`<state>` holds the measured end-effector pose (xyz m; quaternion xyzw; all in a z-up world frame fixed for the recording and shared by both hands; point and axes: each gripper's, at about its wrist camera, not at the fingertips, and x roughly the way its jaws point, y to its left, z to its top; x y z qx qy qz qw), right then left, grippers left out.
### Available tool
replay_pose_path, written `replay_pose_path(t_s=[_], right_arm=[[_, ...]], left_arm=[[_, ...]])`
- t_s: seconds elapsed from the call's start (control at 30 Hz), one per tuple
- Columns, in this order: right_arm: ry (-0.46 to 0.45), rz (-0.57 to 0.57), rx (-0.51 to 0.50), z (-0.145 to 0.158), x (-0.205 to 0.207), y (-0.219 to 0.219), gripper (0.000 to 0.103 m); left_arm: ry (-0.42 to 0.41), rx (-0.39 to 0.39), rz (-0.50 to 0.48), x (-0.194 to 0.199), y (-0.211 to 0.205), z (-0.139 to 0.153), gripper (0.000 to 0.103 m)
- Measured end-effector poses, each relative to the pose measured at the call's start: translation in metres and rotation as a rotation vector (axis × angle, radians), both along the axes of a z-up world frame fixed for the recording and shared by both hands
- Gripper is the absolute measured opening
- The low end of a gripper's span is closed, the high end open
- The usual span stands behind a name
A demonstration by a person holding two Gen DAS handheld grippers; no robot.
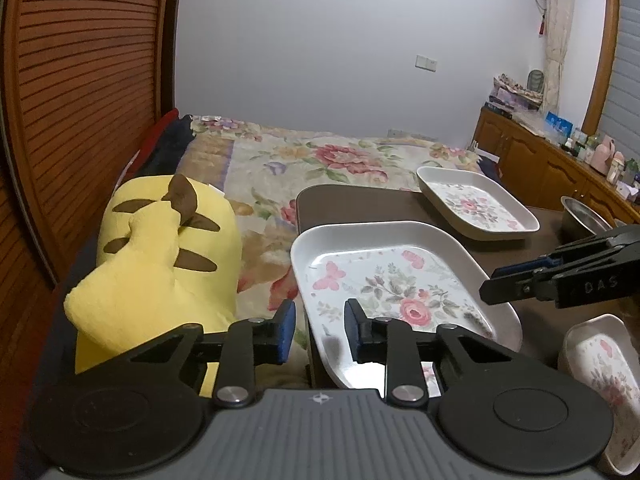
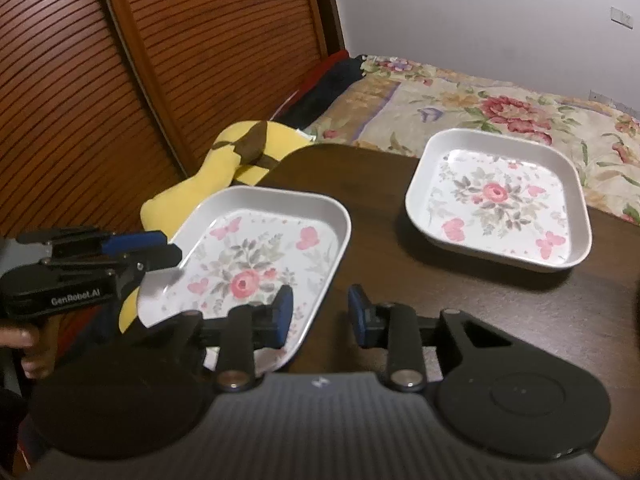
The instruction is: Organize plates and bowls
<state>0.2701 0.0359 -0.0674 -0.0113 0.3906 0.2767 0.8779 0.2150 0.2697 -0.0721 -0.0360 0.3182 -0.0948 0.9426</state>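
A white square plate with a rose print (image 1: pixel 400 280) (image 2: pixel 256 256) lies at the near left corner of the dark table (image 1: pixel 360 204) (image 2: pixel 500 304). My left gripper (image 1: pixel 320 330) (image 2: pixel 168 246) is open, its jaws straddling the plate's left rim. My right gripper (image 2: pixel 320 312) (image 1: pixel 490 284) is open, straddling the plate's right rim. A second matching plate (image 1: pixel 476 202) (image 2: pixel 498 200) lies further back. A smaller floral dish (image 1: pixel 604 376) sits at the right edge of the left wrist view. A metal bowl (image 1: pixel 580 216) stands behind the right gripper.
A yellow plush toy (image 1: pixel 160 256) (image 2: pixel 224 168) lies left of the table on a bed with a floral cover (image 1: pixel 320 160) (image 2: pixel 480 104). A slatted wooden wardrobe (image 1: pixel 80 100) (image 2: pixel 160 60) is on the left. A wooden cabinet (image 1: pixel 540 164) with small items stands at the right.
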Motion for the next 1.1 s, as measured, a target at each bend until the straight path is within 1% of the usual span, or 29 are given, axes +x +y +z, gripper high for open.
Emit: replay_pose_path(t_s=[0.1, 0.3, 0.4, 0.47, 0.5, 0.53, 0.6, 0.77, 0.9, 1.1], right_arm=[[0.015, 0.002, 0.002, -0.002, 0.001, 0.000, 0.026], [0.017, 0.009, -0.003, -0.003, 0.003, 0.002, 0.021], [0.027, 0.004, 0.005, -0.005, 0.005, 0.002, 0.020], [0.039, 0.004, 0.012, -0.007, 0.006, 0.001, 0.020], [0.043, 0.005, 0.014, -0.007, 0.007, 0.001, 0.019], [0.046, 0.006, 0.015, -0.008, 0.007, 0.001, 0.016], [0.046, 0.017, 0.019, -0.007, 0.006, 0.001, 0.012], [0.027, 0.035, 0.007, -0.008, 0.003, 0.002, 0.012], [0.028, 0.033, 0.007, -0.007, 0.001, -0.001, 0.012], [-0.004, 0.025, 0.026, 0.006, -0.010, -0.012, 0.012]], left_arm=[[0.003, -0.009, -0.003, 0.001, 0.000, -0.001, 0.026], [0.013, -0.011, 0.003, 0.001, 0.000, -0.005, 0.022], [0.012, -0.015, 0.015, -0.001, 0.000, -0.006, 0.017], [0.013, -0.032, 0.030, -0.002, 0.003, -0.008, 0.011], [0.018, -0.045, 0.031, -0.002, 0.004, -0.009, 0.011], [0.022, -0.058, 0.029, -0.002, 0.005, -0.010, 0.011], [0.023, -0.063, 0.030, -0.003, 0.005, -0.010, 0.010], [0.024, -0.046, 0.036, -0.006, 0.000, -0.006, 0.009], [-0.001, -0.040, 0.044, -0.011, -0.004, 0.003, 0.009], [-0.042, -0.034, 0.036, -0.021, -0.014, 0.021, 0.009]])
